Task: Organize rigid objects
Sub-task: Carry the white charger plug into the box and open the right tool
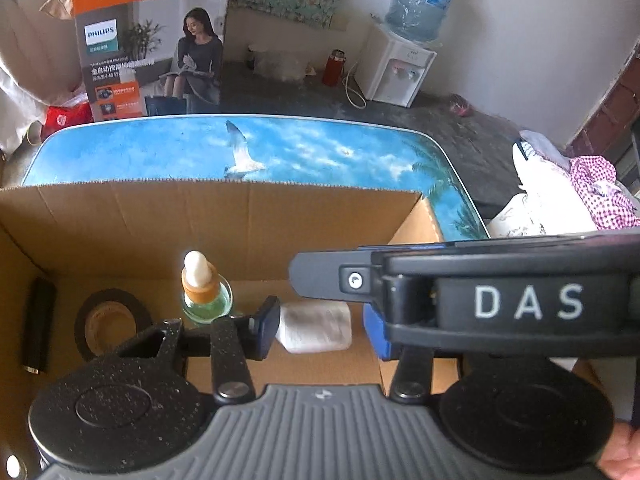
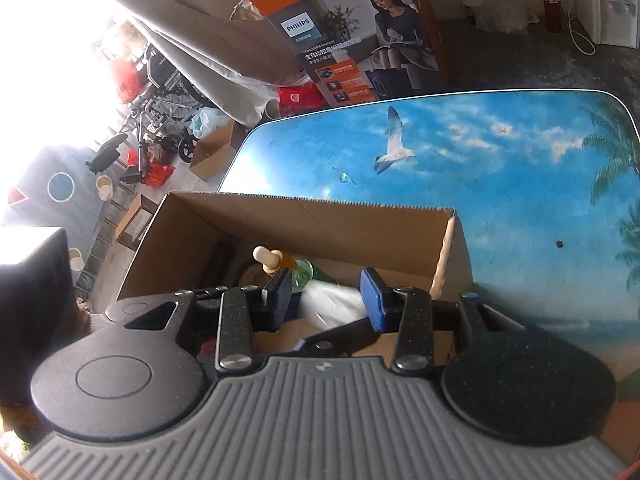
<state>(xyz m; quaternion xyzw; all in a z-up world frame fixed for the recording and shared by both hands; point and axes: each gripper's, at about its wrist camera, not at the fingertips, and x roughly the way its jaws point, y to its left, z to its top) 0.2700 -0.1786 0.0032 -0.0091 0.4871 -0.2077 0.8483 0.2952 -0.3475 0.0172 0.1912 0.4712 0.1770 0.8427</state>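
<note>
A cardboard box (image 1: 248,216) is shown in the lower half of both frames, set on a table (image 1: 312,148) printed with sky and a seagull. On the box floor, from left to right in the left wrist view, a dark cylinder (image 1: 39,324), a roll of black tape (image 1: 110,322), a green dropper bottle (image 1: 204,292) and a white object (image 1: 316,326) are seen. The left gripper (image 1: 326,330) is held partly spread above the white object, untouched by either pad. The right gripper (image 2: 326,300) is likewise partly spread over the box, with nothing pinched. An orange printed carton (image 1: 152,48) stands at upper left.
</note>
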